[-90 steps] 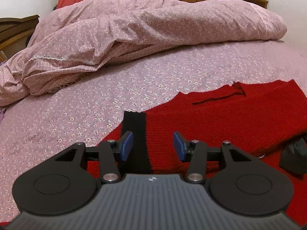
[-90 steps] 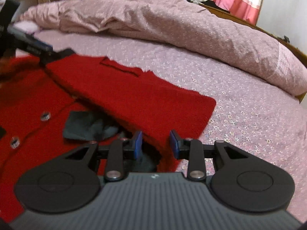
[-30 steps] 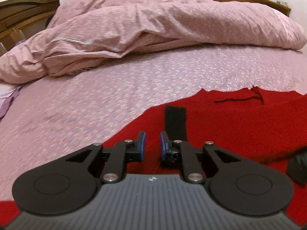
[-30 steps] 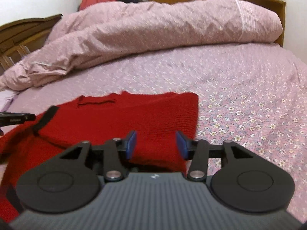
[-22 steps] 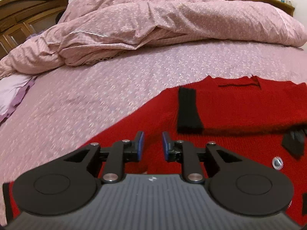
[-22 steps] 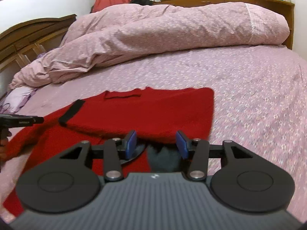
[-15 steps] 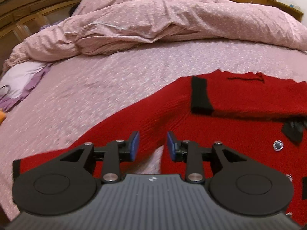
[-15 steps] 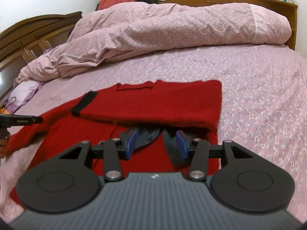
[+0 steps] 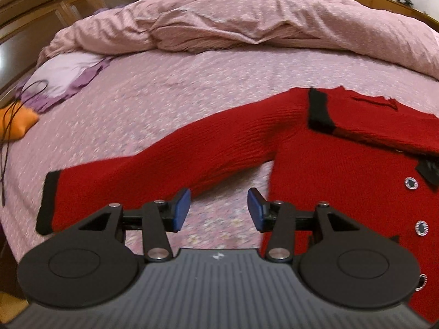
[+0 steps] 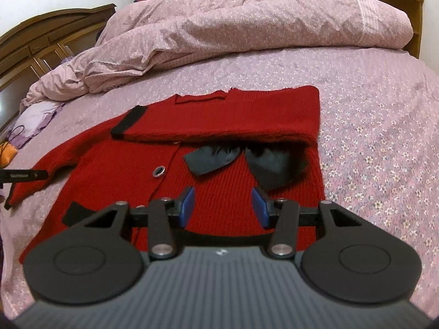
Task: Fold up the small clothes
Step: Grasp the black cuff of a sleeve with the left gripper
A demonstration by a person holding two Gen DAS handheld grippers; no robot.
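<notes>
A red knit cardigan (image 10: pixel 219 170) with black cuffs, silver buttons and a black bow (image 10: pixel 247 161) lies flat on the bed. One sleeve is folded across its top, black cuff (image 10: pixel 129 122) at the left. The other sleeve (image 9: pixel 170 161) stretches out to the left, with its black cuff (image 9: pixel 48 203) at the end. My left gripper (image 9: pixel 218 212) is open and empty, just in front of that sleeve, above the bedsheet. My right gripper (image 10: pixel 222 207) is open and empty above the cardigan's lower front. The left gripper's tip (image 10: pixel 24 176) shows at the left edge of the right wrist view.
A bunched pink floral duvet (image 10: pixel 247 27) fills the far side of the bed. A lilac cloth (image 9: pixel 63 74) and an orange item with a dark cord (image 9: pixel 16 120) lie at the left edge. A wooden headboard (image 10: pixel 49 44) stands on the left.
Both grippers have drawn back from the cardigan. The left gripper, nearly shut a second ago, has opened wide and swung left toward the outstretched sleeve. The folded sleeve stays across the top.
</notes>
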